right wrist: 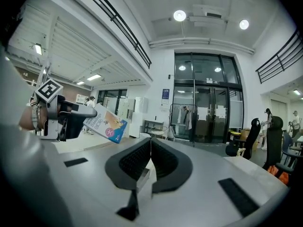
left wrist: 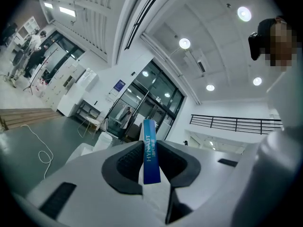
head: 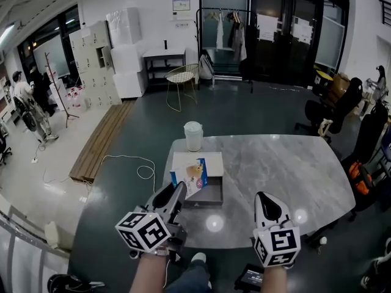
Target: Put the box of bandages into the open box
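Note:
The box of bandages (head: 194, 177) is blue and white with a cartoon print. It hangs tilted over the open box (head: 214, 191), a shallow grey tray with a white flap on the marble table (head: 287, 163). My left gripper (head: 181, 189) is shut on the bandage box. In the left gripper view its narrow blue edge (left wrist: 149, 150) stands pinched between the dark pads. My right gripper (head: 264, 196) hovers near the table's front edge, shut and empty. The right gripper view shows those jaws (right wrist: 150, 142) closed tip to tip, with the left gripper (right wrist: 61, 119) and the held box (right wrist: 108, 125) off to the left.
A white lidded tub (head: 193, 135) stands on the table just behind the open box. A wire chair (head: 182, 78), a bench (head: 101, 140) and a loose cable (head: 131, 163) lie on the floor beyond. Office chairs (head: 333, 105) stand at the right.

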`<state>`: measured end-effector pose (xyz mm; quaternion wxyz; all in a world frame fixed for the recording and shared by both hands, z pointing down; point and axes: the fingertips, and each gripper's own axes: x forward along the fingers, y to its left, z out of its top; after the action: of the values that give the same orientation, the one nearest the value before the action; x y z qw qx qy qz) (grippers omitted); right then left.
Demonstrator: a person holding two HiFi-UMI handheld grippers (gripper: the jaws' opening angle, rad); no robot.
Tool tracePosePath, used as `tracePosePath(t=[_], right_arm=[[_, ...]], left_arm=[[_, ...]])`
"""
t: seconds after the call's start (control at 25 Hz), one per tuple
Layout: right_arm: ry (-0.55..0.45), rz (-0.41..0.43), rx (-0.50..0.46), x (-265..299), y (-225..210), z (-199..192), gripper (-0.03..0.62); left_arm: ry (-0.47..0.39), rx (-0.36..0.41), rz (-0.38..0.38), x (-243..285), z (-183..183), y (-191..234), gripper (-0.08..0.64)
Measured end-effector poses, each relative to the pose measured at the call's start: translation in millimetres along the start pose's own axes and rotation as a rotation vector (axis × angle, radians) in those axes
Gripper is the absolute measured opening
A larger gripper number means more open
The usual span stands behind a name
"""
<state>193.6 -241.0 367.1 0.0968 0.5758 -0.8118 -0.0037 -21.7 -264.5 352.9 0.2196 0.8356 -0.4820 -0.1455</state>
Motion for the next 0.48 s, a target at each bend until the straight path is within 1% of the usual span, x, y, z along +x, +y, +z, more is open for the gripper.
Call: tracePosePath(t=[0.24, 0.48], right_arm=[[0.050, -0.003, 0.013, 32, -10, -16, 0.026], [0.124, -0.021, 0.029, 54, -19, -44, 0.026]], left_arm=[[0.067, -0.044, 0.018, 33, -15, 28, 0.092], [0.164, -0.097, 0.030, 59, -51, 52, 0.092]])
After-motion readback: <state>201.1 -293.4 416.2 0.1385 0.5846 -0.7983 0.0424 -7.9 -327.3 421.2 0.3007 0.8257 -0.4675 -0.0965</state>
